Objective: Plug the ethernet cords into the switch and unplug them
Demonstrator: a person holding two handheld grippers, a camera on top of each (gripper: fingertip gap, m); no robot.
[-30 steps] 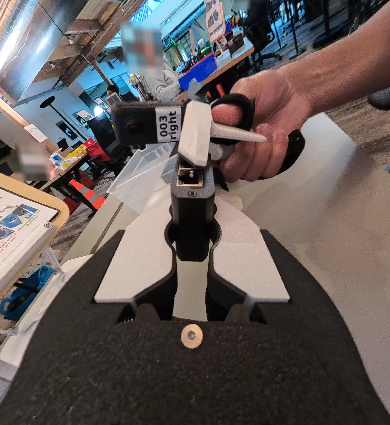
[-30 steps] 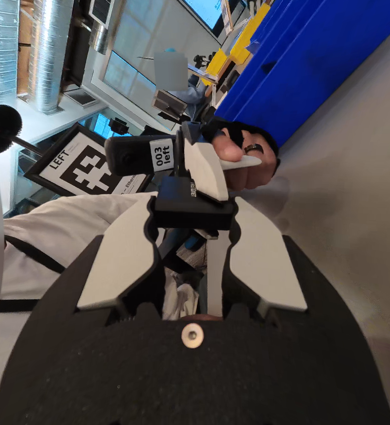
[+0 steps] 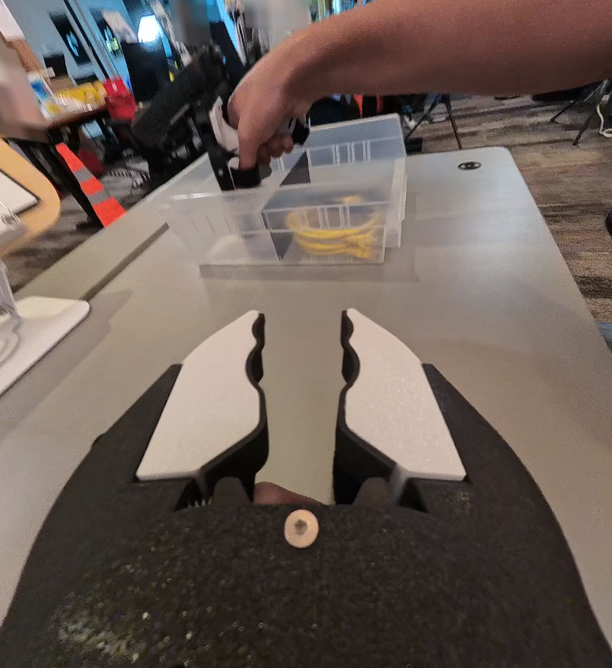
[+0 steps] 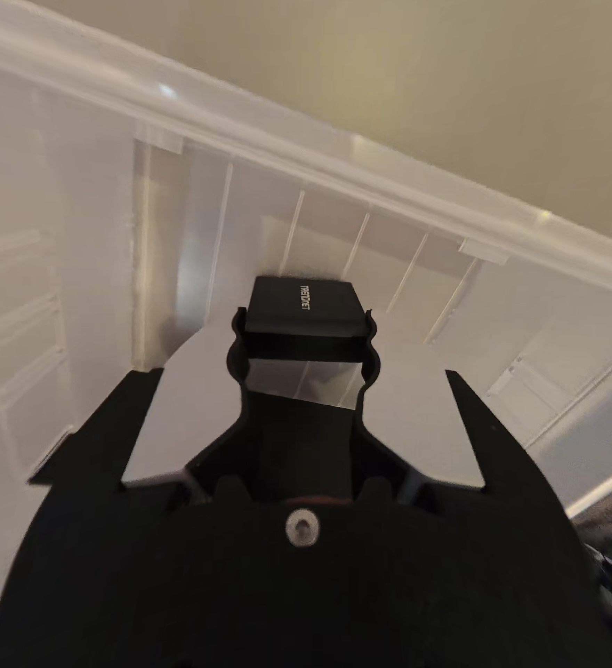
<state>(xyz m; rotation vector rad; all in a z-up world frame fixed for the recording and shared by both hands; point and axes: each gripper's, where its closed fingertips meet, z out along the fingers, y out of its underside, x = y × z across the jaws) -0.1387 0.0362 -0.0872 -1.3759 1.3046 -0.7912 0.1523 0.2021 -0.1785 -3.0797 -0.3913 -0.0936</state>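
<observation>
Presently the right gripper [image 4: 302, 325] is clamped on the black switch [image 4: 302, 303], both pads pressed to its sides, inside the clear bin [image 3: 225, 217]. Left gripper [image 3: 301, 318] hovers over the table [image 3: 478, 289], fingers apart, bare. Yellow cords [image 3: 333, 235] lie coiled in the bin's right compartment.

Your right gripper [image 4: 302, 325] pinches a matt black plastic switch [image 4: 302, 303] inside a frosted, ribbed clear plastic bin [image 3: 225, 224]. In the compartment beside it lie glossy yellow cords [image 3: 333, 235]. The bin sits on a smooth matt grey table [image 3: 460, 325]. Your left gripper [image 3: 301, 318] has grainy white fingers [image 3: 210, 397].
</observation>
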